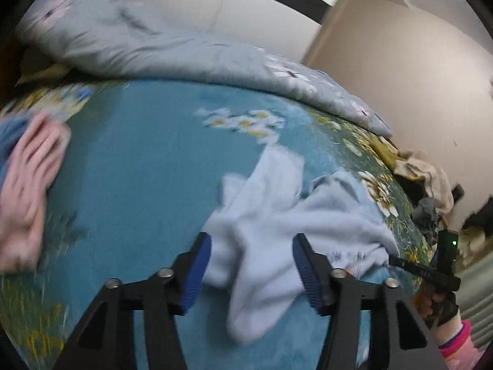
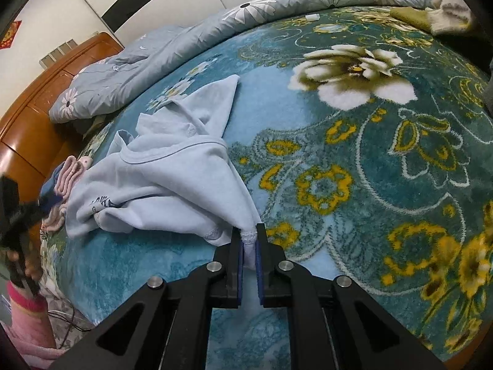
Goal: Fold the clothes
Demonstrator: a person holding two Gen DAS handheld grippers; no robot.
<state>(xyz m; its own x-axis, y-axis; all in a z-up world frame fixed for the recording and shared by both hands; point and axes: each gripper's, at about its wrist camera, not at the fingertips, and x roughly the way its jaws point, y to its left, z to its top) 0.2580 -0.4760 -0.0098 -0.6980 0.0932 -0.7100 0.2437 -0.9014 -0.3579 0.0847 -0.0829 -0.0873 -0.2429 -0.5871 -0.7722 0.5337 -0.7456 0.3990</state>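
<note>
One pale blue top (image 2: 160, 182) is seen on the bed (image 2: 385, 160), bunched up and full of wrinkles, lying on the blue flower blanket. It is near the middle of the bed, a bit toward the near edge.

The right gripper (image 2: 249, 243) is pinched tight on a corner of the top's hem, and the cloth is pulled into a point there. The left gripper (image 1: 252, 265) is held wide apart over the other side of the top, with nothing clamped in it. That view is blurry.

The step in hand looks like spreading the top out flat, so it can be folded. For the next move, a second corner would likely need to be caught by the left gripper, and the cloth pulled smooth between the two.

One pile of pink clothes (image 1: 27, 191) is seen by the headboard end of the bed, with something blue under it. It cannot be told if that pile is folded. One grey flower quilt (image 2: 191, 49) is rolled along the far edge. More clothes (image 1: 428, 182) are heaped off the foot end; they cannot be counted.
</note>
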